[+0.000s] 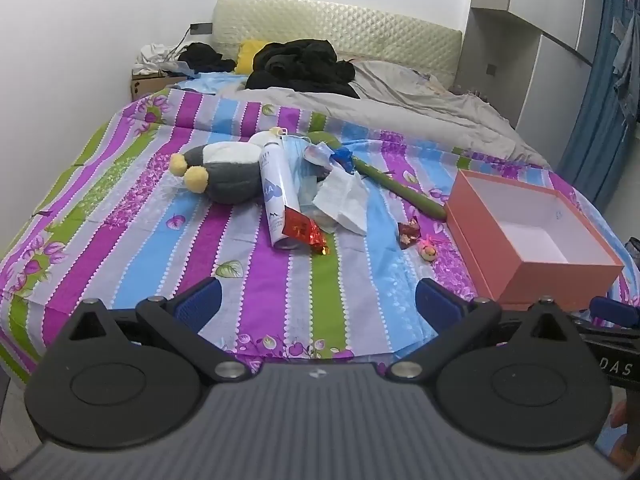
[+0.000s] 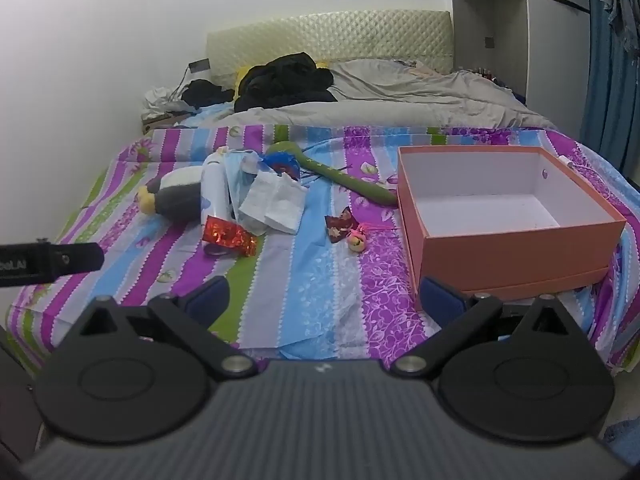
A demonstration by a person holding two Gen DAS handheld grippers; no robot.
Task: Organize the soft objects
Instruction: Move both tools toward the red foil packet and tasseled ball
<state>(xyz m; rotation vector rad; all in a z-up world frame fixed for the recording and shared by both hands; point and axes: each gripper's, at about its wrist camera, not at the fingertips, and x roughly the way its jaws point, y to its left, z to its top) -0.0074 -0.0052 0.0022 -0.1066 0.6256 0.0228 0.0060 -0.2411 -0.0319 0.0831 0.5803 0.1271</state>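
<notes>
status: task not begun, as far as the pictures show. the orange box (image 2: 516, 240) stands open and empty near the right edge of the bed (image 1: 280, 280), close to the foot end; nothing has gone into it.

items still loose on the striped sheet, in one heap toward the middle of the bed:
- grey and white plush toy (image 1: 224, 172) with yellow feet, lying on its side at the left of the heap.
- white spray can (image 1: 276, 192), lying against the plush toy, its base toward the foot edge.
- red foil packet (image 1: 304, 230), resting on the base end of the can.
- white tissue or paper bags (image 1: 344, 200), crumpled, just right of the can.
- blue face mask (image 1: 296, 152) and blue scraps, at the far side of the heap.
- long green plush stem (image 1: 392, 184), running from the heap toward the box, its near end just beside the box wall.
- small dark red pouch (image 2: 340, 222) and a small round charm (image 2: 356, 243), between the heap and the box, apart from both.

judgement: the soft pieces likely belong in the box; the can probably does not.

hands:
- left gripper (image 1: 316, 300): held above the foot edge, tilted downward toward the heap, jaws spread wide, nothing between them.
- right gripper (image 2: 324, 296): held above the foot edge nearer the box, tilted downward, jaws spread wide, nothing held; its right pad sits in front of the box corner, contact uncertain.
</notes>
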